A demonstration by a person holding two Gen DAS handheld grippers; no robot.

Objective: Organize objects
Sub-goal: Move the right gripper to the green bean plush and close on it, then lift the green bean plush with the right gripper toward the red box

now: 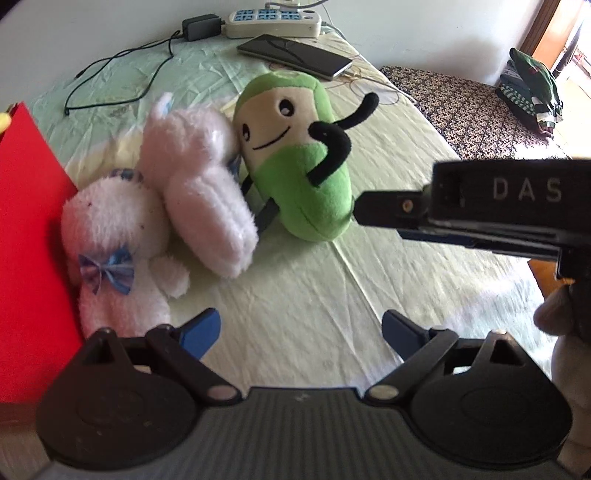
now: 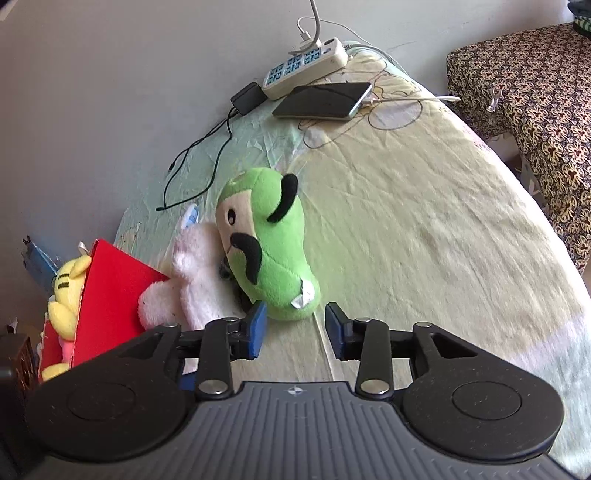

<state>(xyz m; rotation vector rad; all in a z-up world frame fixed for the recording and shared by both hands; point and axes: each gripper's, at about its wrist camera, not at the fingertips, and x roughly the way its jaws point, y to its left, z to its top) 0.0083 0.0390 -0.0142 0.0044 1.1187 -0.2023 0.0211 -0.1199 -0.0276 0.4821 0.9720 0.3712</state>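
A green plush toy (image 1: 295, 155) with a cream face and black arms lies on the bed, leaning against a white fluffy plush (image 1: 159, 214) with a blue bow. Both also show in the right wrist view, the green plush (image 2: 273, 243) just ahead of the white plush (image 2: 192, 280). My left gripper (image 1: 301, 330) is open and empty, a short way in front of both toys. My right gripper (image 2: 295, 325) is open and empty, its fingertips right at the green plush's lower end. The right gripper also shows from the side in the left wrist view (image 1: 480, 206).
A red box (image 2: 110, 295) at the left holds a yellow plush (image 2: 68, 295). At the bed's far end lie a phone (image 1: 295, 55), a power strip (image 1: 273, 22), a black adapter (image 1: 201, 26) and cables. A patterned bench (image 2: 524, 85) stands to the right.
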